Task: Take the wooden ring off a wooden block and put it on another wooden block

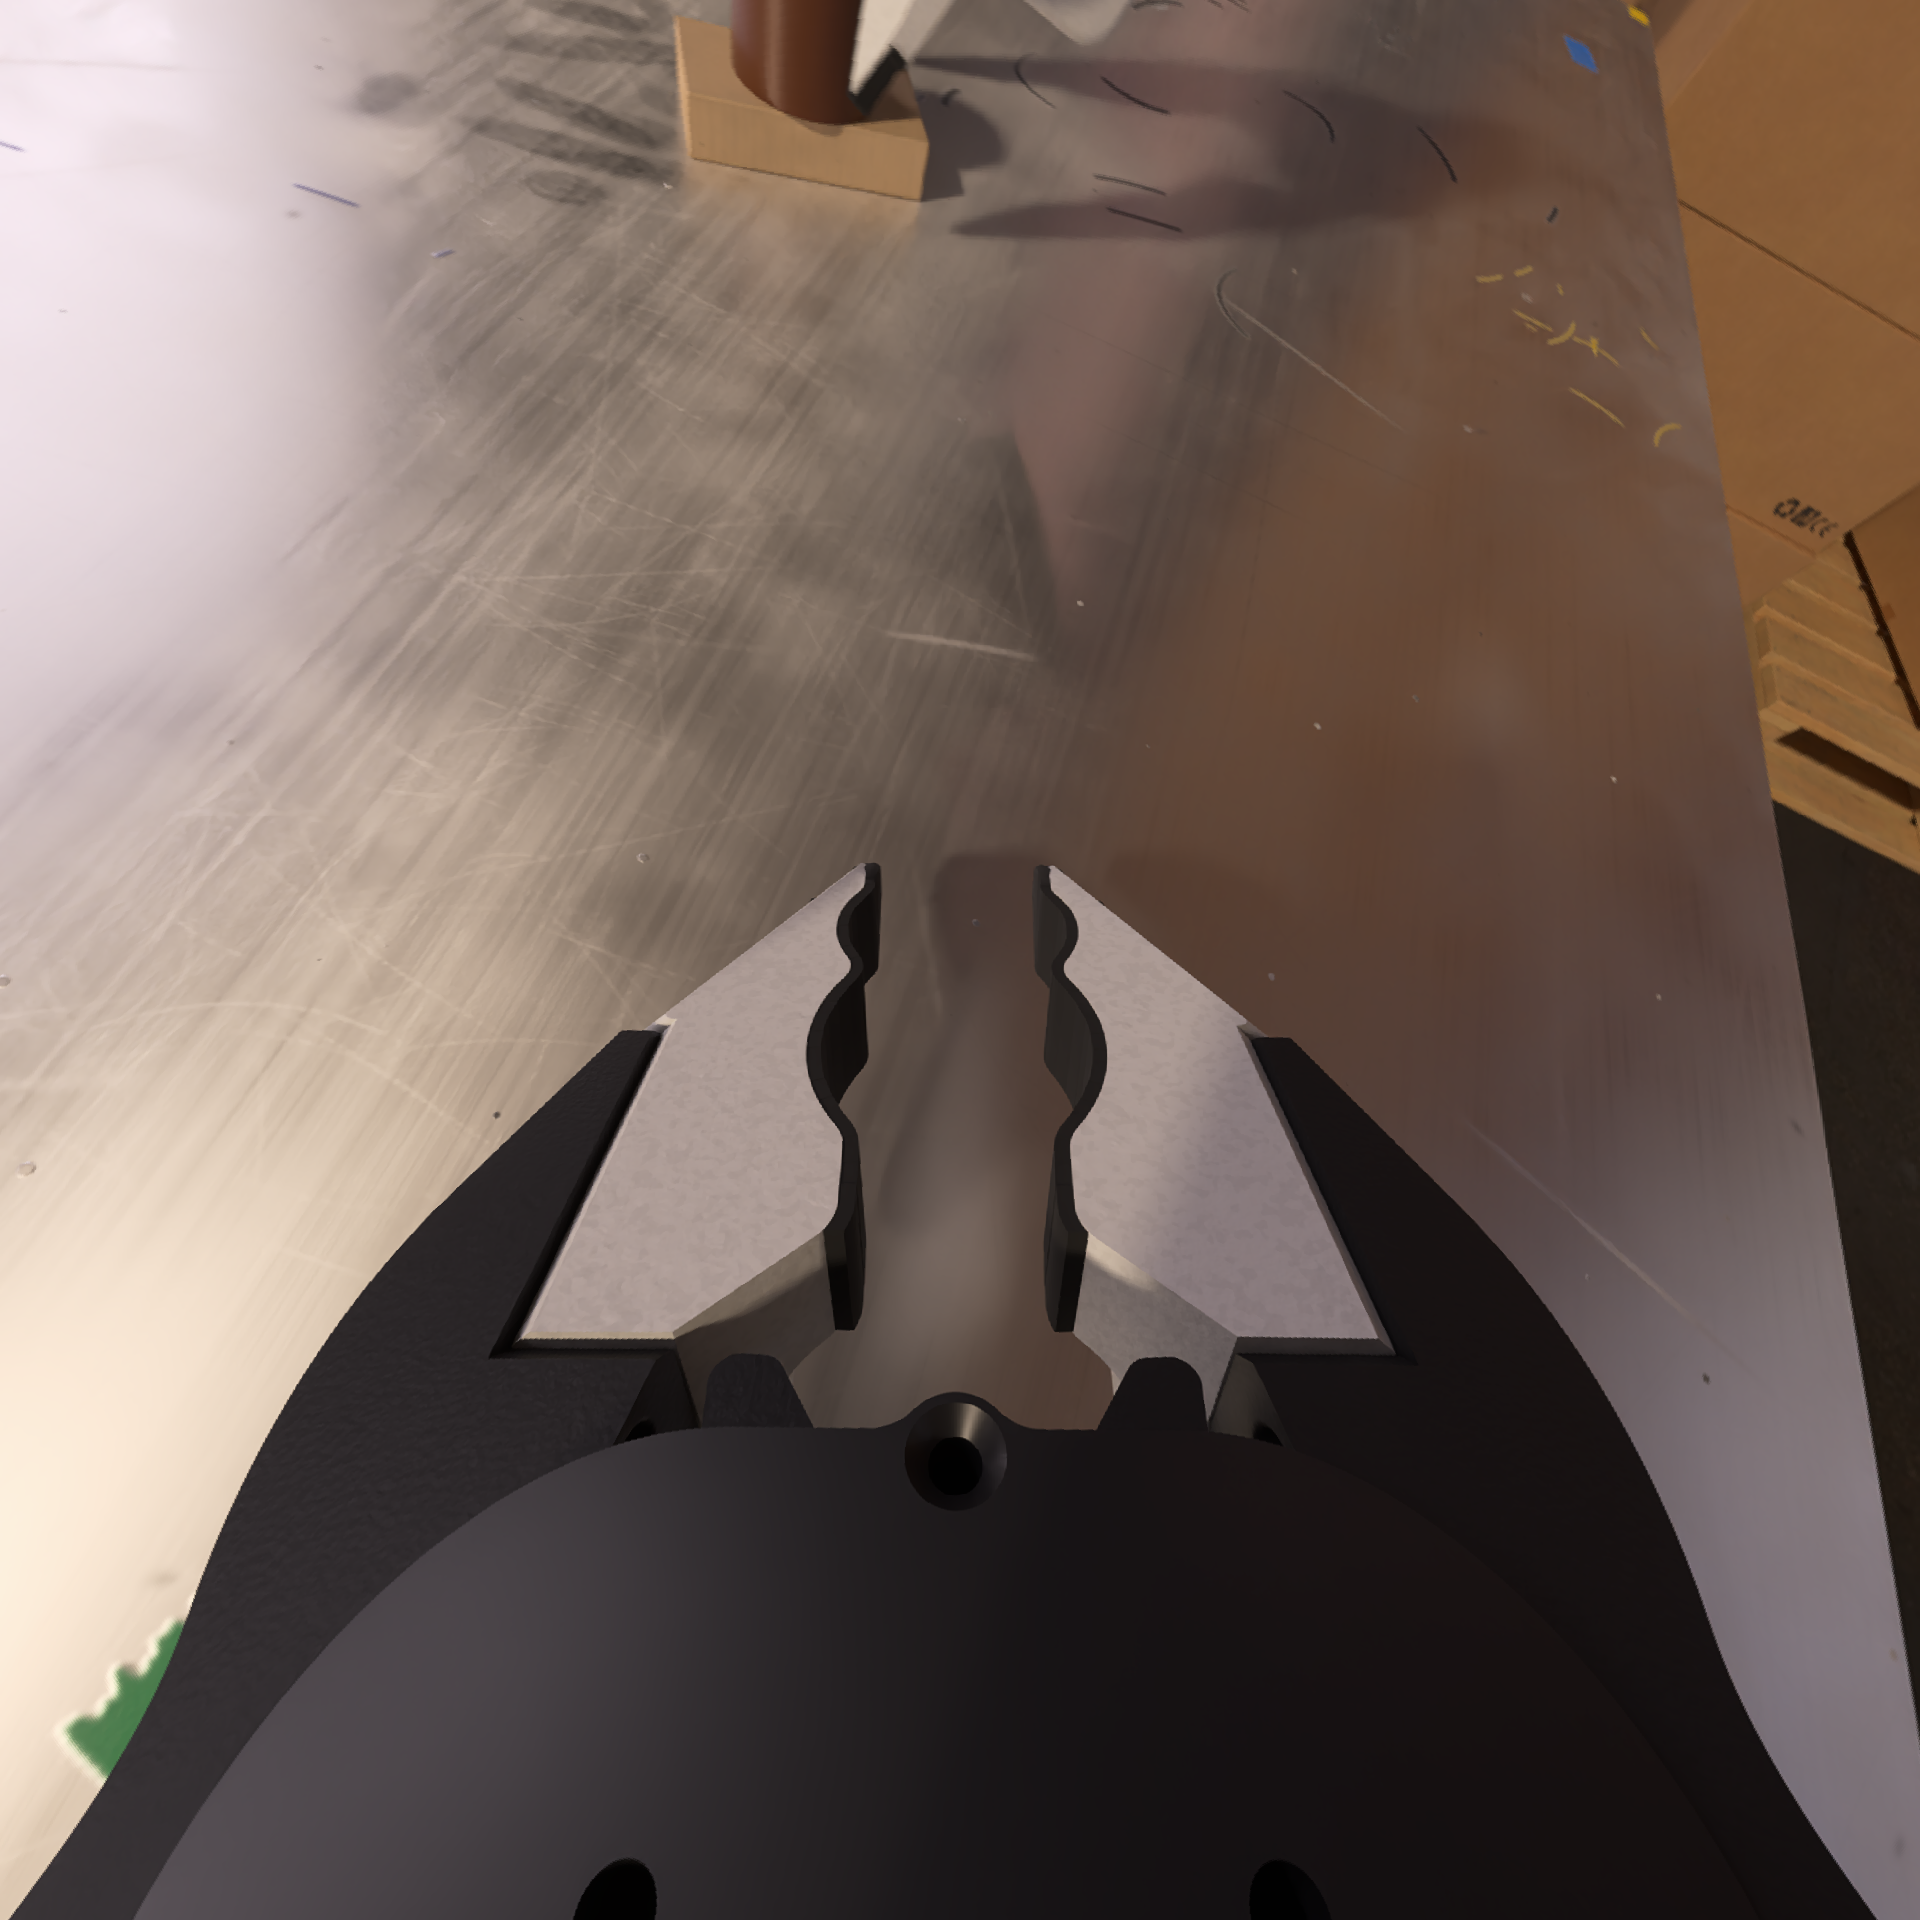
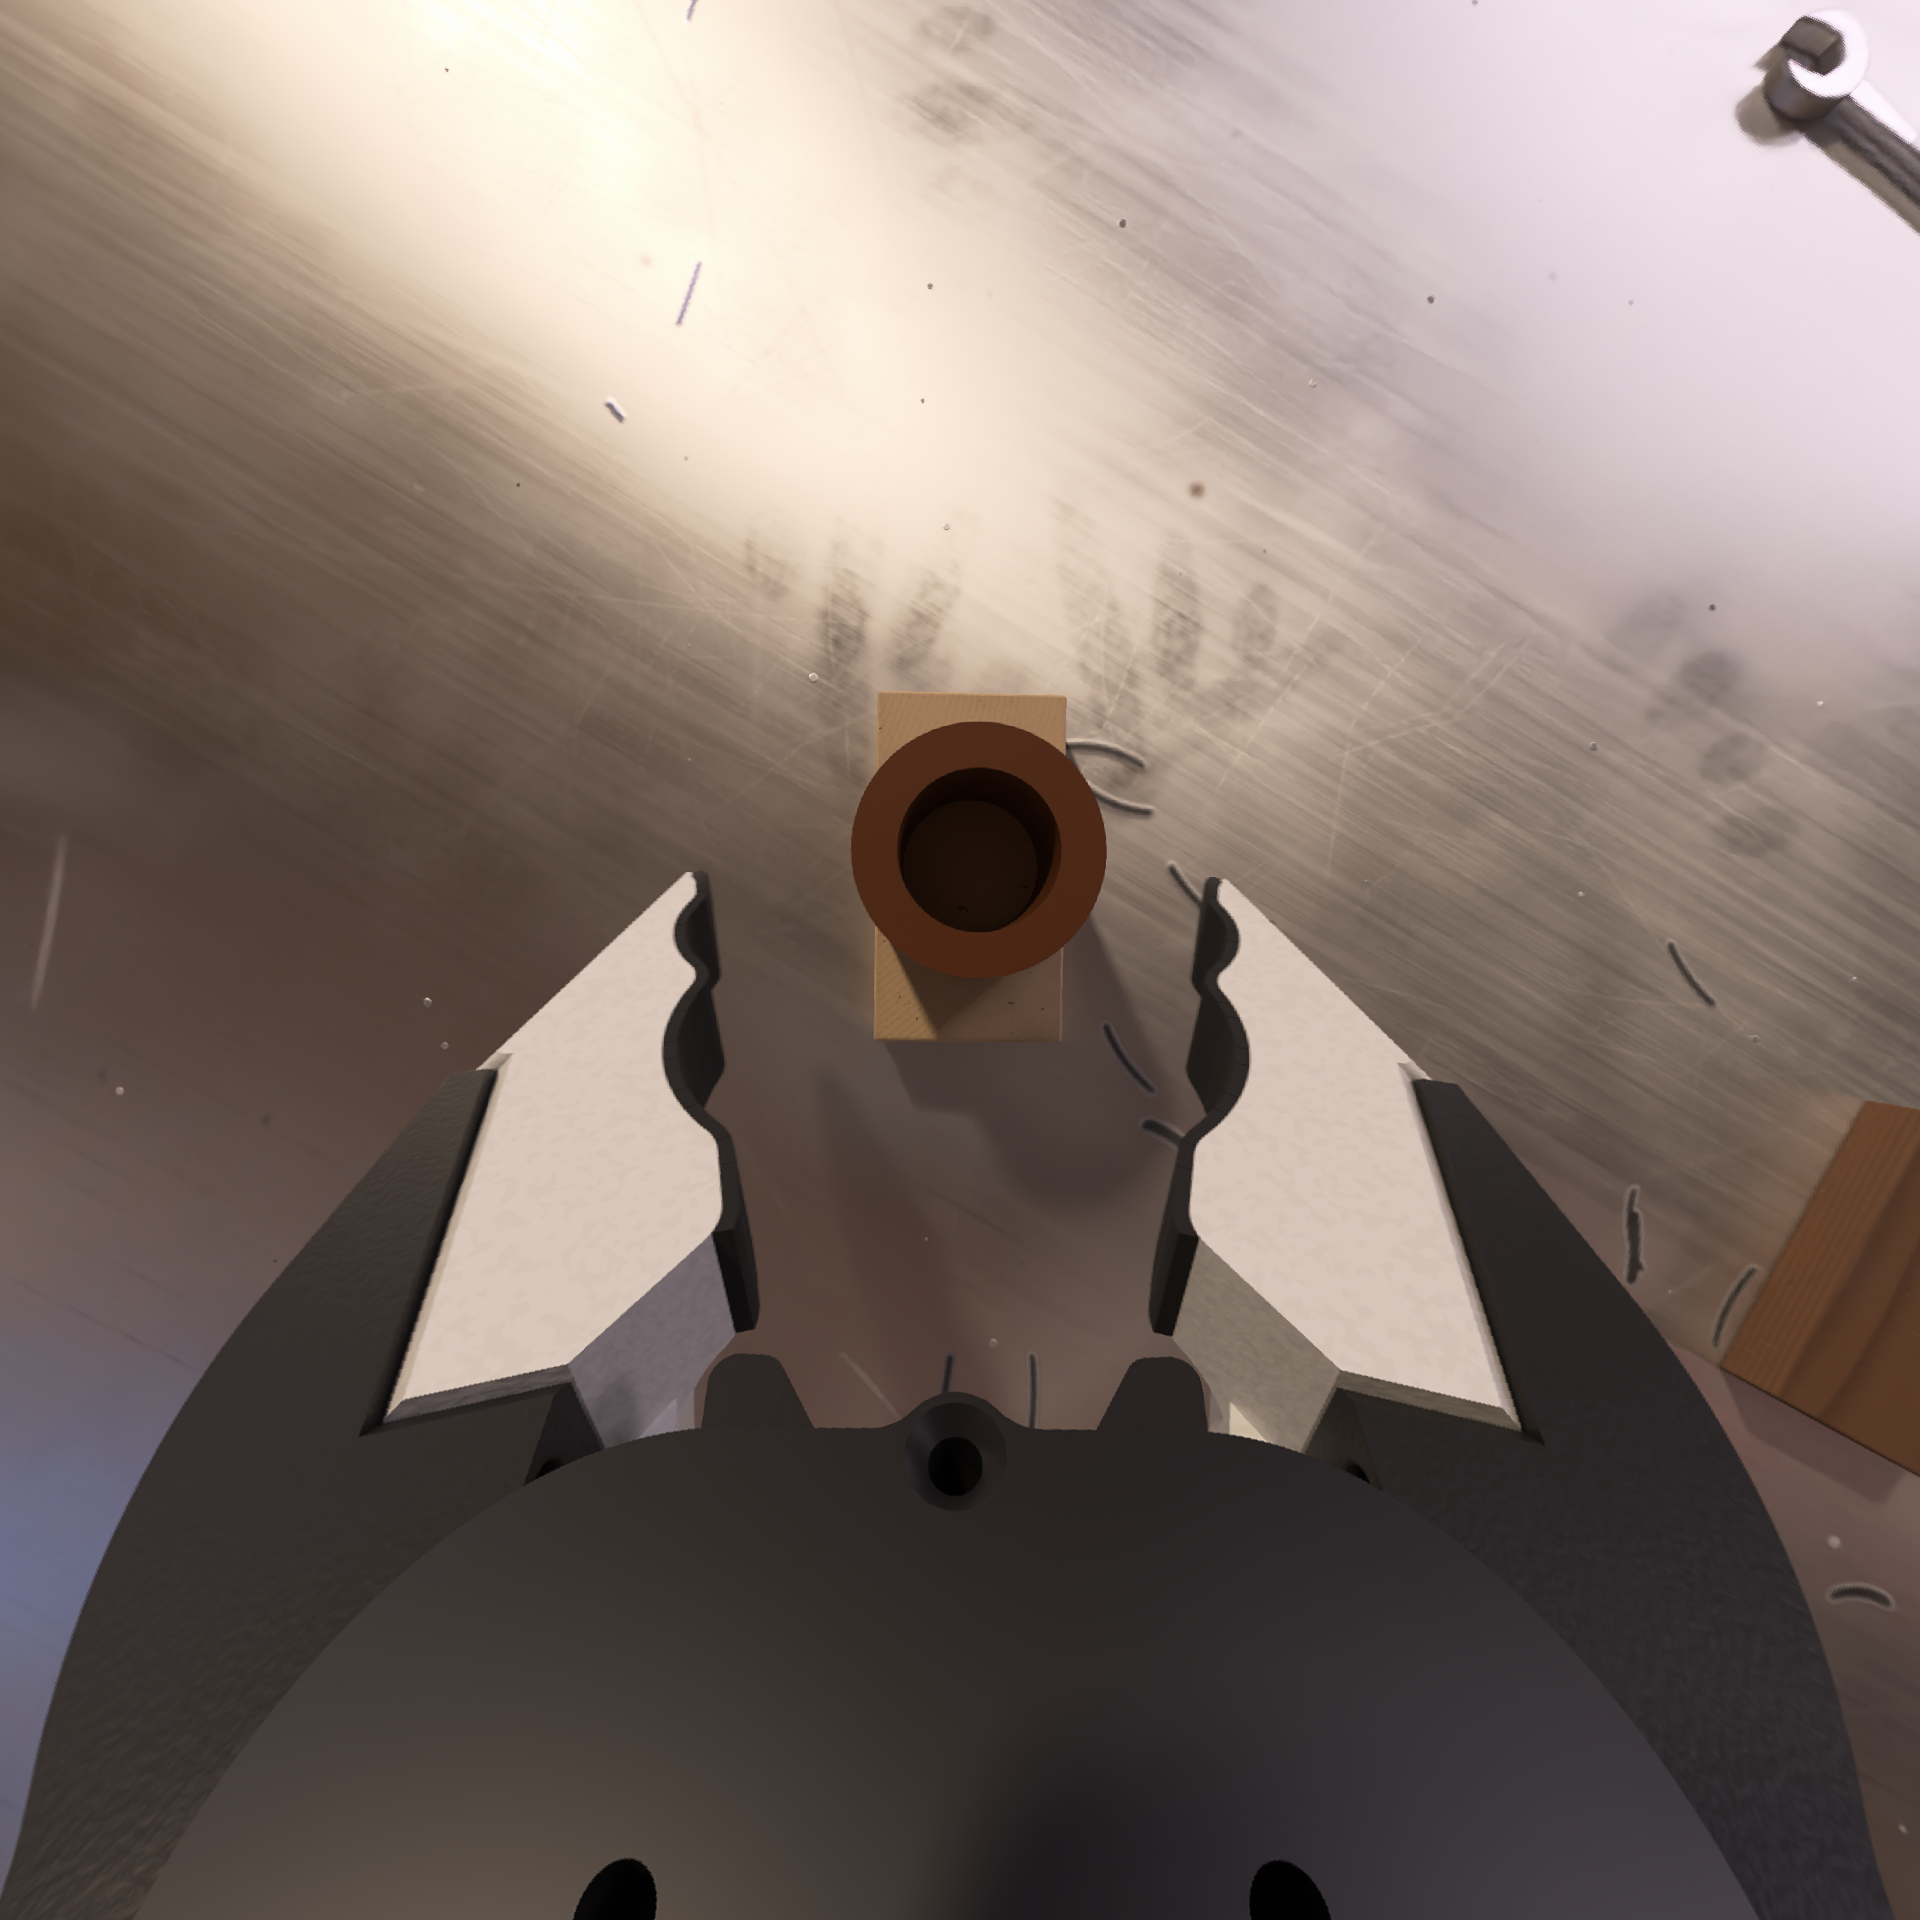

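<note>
A dark brown wooden ring stands upright on a light wooden block on the scratched metal table. My right gripper looks down on it. It is open wide, with one finger on each side of the ring and a gap on both sides. A darker wooden block lies at the right edge. In the left wrist view the ring and its block are far ahead at the top, with a finger of the right gripper beside the ring. My left gripper is empty above bare table, its jaws a narrow gap apart.
A metal wrench-like tool lies at the far right. Cardboard boxes and a stack of boards stand past the table's right edge. A green scrap shows at the lower left.
</note>
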You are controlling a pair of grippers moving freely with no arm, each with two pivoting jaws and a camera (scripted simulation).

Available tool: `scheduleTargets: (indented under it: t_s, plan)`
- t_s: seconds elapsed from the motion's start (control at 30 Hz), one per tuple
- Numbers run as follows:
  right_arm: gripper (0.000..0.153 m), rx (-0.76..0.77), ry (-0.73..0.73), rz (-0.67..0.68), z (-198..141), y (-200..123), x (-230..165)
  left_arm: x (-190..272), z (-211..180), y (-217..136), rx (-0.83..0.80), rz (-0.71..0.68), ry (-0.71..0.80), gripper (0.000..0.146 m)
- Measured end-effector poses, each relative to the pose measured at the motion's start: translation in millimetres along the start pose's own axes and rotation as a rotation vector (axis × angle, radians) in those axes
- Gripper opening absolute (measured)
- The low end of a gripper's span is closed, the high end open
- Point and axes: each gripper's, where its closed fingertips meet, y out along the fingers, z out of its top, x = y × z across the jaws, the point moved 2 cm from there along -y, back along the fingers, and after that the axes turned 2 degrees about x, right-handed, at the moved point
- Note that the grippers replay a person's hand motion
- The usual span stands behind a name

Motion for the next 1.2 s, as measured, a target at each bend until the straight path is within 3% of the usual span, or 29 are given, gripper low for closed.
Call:
scheduleTargets:
  t_s: [0.37,0.53,0.7,0.8,0.9,1.07,1.13,1.2]
  plan:
    - [0.052,-0.068,0.028,0.045,-5,16,3,6,-9,7,-0.081,-0.049,0.039,0.007]
    - [0.052,-0.065,-0.032,0.068,2,17,-6,1,-16,8,-0.177,0.008,0.026,0.0]
    - [0.052,0.084,-0.255,0.186,46,13,-77,-1,-17,9,-0.243,0.021,0.066,0.0]
    - [0.052,0.121,-0.45,0.275,68,21,-139,7,-20,9,-0.269,-0.048,0.049,0.0]
    - [0.052,0.111,-0.554,0.399,78,37,-191,12,-25,3,-0.279,-0.072,0.016,0.0]
    - [0.052,0.042,-0.617,0.444,82,65,-223,15,-33,-8,-0.27,-0.135,-0.108,0.0]
    - [0.052,0.05,-0.61,0.483,82,67,-227,12,-34,-10,-0.251,-0.147,-0.16,0.0]
    - [0.052,0.04,-0.702,0.547,72,60,-237,11,-34,-10,-0.244,-0.156,-0.175,0.0]
